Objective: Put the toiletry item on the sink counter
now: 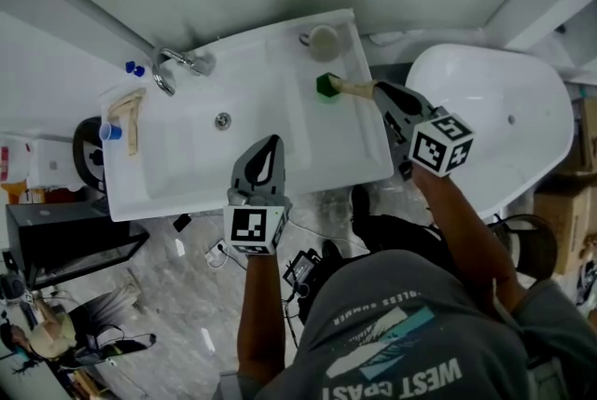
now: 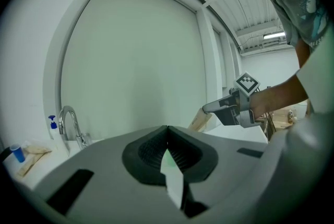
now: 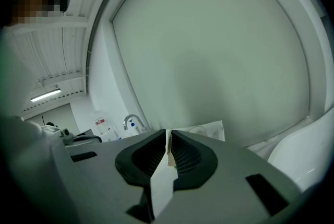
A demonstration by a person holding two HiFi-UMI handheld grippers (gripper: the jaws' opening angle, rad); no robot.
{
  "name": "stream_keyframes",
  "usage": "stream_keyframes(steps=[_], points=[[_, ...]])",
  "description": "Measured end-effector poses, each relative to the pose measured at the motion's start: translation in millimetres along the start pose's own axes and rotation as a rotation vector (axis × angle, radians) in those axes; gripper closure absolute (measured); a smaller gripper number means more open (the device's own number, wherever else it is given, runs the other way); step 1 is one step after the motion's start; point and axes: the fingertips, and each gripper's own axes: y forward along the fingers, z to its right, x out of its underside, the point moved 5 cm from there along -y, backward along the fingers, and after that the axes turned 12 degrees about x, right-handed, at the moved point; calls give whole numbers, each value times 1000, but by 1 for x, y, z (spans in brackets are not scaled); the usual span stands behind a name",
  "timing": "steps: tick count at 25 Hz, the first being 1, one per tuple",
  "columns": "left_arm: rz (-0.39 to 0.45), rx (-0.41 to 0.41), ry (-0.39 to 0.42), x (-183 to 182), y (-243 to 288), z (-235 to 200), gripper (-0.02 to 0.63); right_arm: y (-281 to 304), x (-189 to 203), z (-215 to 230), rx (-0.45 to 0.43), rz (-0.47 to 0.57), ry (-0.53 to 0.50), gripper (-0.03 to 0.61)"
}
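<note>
Toiletry tube [image 1: 347,89] — clamped in right claw [image 1: 376,92], long axis along it, cap [image 1: 327,85] toward basin [image 1: 201,142] — left claw [image 1: 271,141] closed.

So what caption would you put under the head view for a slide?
Seen from above: the right gripper holds a green-capped tube over the sink counter, left gripper shut and empty.

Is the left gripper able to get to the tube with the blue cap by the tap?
Probably yes. The left gripper hangs over the front of the basin, and nothing stands between it and the blue-capped tube. Its jaws are shut, so they'd need opening first.
</note>
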Motion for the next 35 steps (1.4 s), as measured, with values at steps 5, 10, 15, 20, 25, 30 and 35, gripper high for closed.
stream_keyframes(steps=[5,10,15,20,25,30,35], points=[[-3,-13,0,1,1,-4,611,7,-3,1,-8,3,-7,540],[-2,-14,3,-2,5,-4,611,11,-7,4,-5,6,-6,540],[-4,-17,3,-6,9,-8,611,18,-11,5,-12,5,-2,540],[4,-21,30,-17,11,-13,611,52,-46,1,-28,50,-50,540],[27,-35,47,-32,5,-16,611,58,-79,-14,-40,112,-87,540],[45,-39,56,-42,-7,-14,611,42,-76,-27,-61,108,-94,540],[79,-1,78,-62,-28,-1,611,11,-81,-43,-63,142,-105,540]])
